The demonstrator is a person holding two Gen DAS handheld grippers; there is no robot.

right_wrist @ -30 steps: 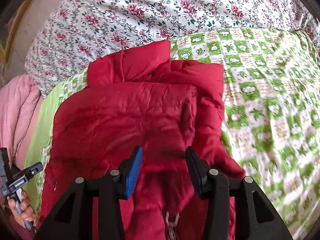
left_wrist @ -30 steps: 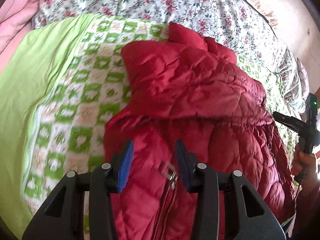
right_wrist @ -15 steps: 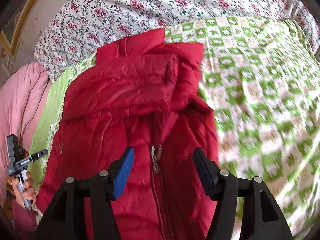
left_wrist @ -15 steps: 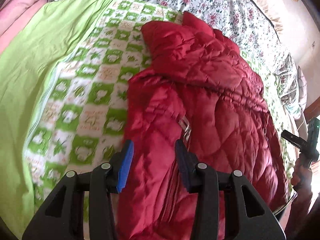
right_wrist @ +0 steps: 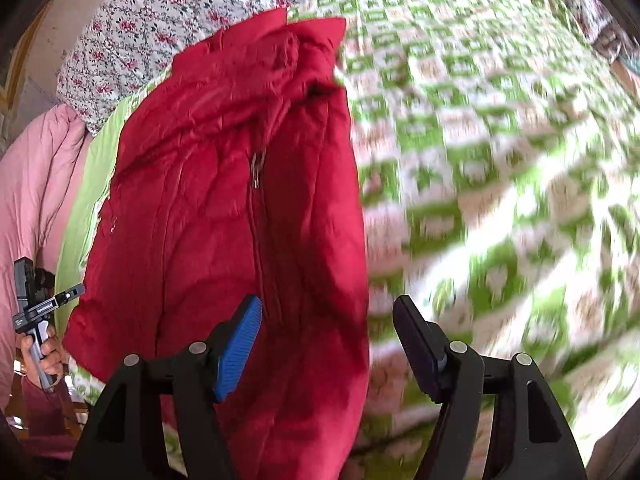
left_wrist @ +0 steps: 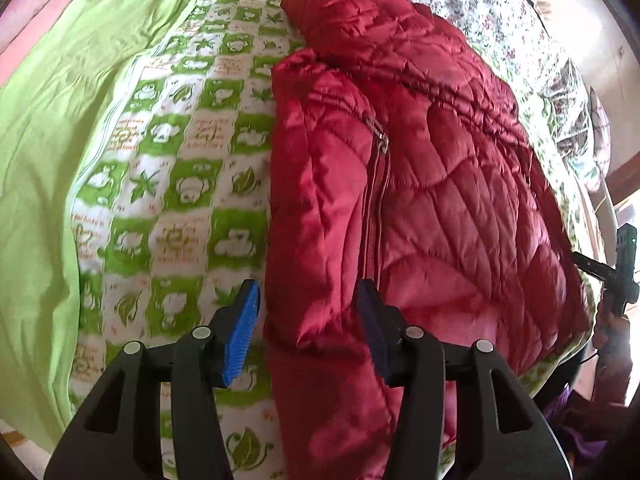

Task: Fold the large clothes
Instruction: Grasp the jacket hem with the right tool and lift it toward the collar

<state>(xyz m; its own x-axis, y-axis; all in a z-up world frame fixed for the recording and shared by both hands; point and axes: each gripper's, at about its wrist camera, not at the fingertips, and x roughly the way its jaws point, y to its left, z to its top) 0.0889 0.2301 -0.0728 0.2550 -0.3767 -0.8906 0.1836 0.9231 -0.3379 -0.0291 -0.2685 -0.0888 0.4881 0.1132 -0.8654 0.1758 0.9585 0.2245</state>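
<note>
A red quilted jacket [left_wrist: 432, 184] lies zipped on the green-and-white checked bedspread [left_wrist: 180, 152], collar at the far end. Its zipper pull [left_wrist: 382, 140] shows mid-chest. My left gripper [left_wrist: 308, 328] is open, its fingers straddling the jacket's near left edge near the hem. In the right wrist view the jacket [right_wrist: 224, 208] fills the left half, and my right gripper [right_wrist: 328, 348] is open wide over the jacket's right edge near the hem. The bedspread [right_wrist: 500, 160] there is blurred. Neither gripper holds anything.
A plain lime-green sheet [left_wrist: 44, 152] lies left of the checked spread. A floral quilt [right_wrist: 168, 4] is bunched at the far end. Pink bedding [right_wrist: 36, 184] lies beside the bed. The other hand-held gripper shows at each view's edge [left_wrist: 618, 272] [right_wrist: 36, 308].
Both grippers have drawn back from the collar toward the hem end, so more of the jacket shows. The right gripper has opened wider and shifted to the jacket's right edge.
</note>
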